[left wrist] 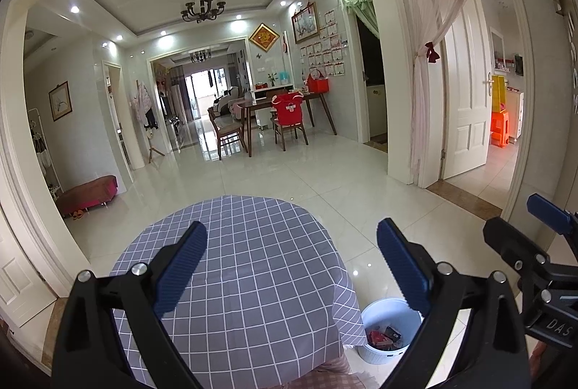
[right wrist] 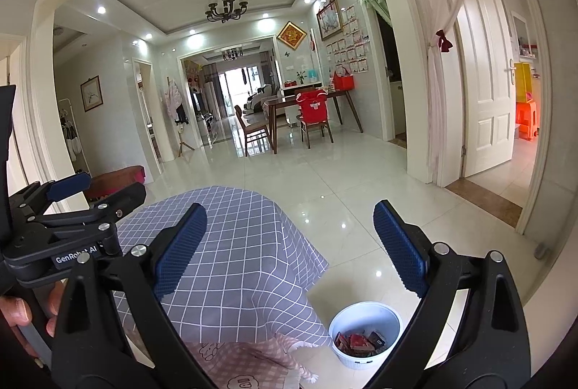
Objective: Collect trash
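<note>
A white-tiled hall opens ahead; both the left gripper (left wrist: 292, 266) and right gripper (right wrist: 289, 251) hang spread and empty above the grey checked tablecloth (left wrist: 245, 266), the white bin (right wrist: 365, 335) of wrappers (right wrist: 357, 342) on the floor beside it

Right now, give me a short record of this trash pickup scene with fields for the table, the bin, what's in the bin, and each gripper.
table: round table under a grey checked tablecloth, no loose trash visible on the part in view
bin: pale blue round plastic wastebasket on the white tiled floor, beside the table's right edge
bin contents: red and dark wrappers at the bottom
left gripper: open, holding nothing, above the table
right gripper: open, holding nothing, above the table's right edge and the bin
</note>
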A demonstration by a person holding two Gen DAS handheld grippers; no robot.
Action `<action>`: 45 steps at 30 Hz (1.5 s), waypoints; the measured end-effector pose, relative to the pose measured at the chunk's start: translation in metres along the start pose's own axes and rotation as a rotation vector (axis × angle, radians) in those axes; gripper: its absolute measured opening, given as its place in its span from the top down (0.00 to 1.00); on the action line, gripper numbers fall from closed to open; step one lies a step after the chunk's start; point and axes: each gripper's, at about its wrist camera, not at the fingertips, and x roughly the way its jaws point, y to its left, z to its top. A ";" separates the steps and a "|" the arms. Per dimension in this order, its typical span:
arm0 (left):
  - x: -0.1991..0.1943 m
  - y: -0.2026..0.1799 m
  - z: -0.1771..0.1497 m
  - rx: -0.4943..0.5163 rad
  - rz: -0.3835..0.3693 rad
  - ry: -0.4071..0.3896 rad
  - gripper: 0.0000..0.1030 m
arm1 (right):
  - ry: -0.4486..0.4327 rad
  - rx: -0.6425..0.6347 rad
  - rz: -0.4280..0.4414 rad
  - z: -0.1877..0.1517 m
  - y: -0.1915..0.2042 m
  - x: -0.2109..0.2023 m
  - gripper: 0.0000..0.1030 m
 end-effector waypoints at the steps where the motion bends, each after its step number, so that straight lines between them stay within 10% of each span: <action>1: 0.001 0.000 0.000 0.001 -0.001 0.000 0.09 | 0.000 0.000 0.000 0.000 0.000 0.000 0.11; 45: 0.009 -0.004 0.002 0.011 0.000 0.007 0.09 | 0.014 0.020 0.019 -0.004 0.003 0.005 0.10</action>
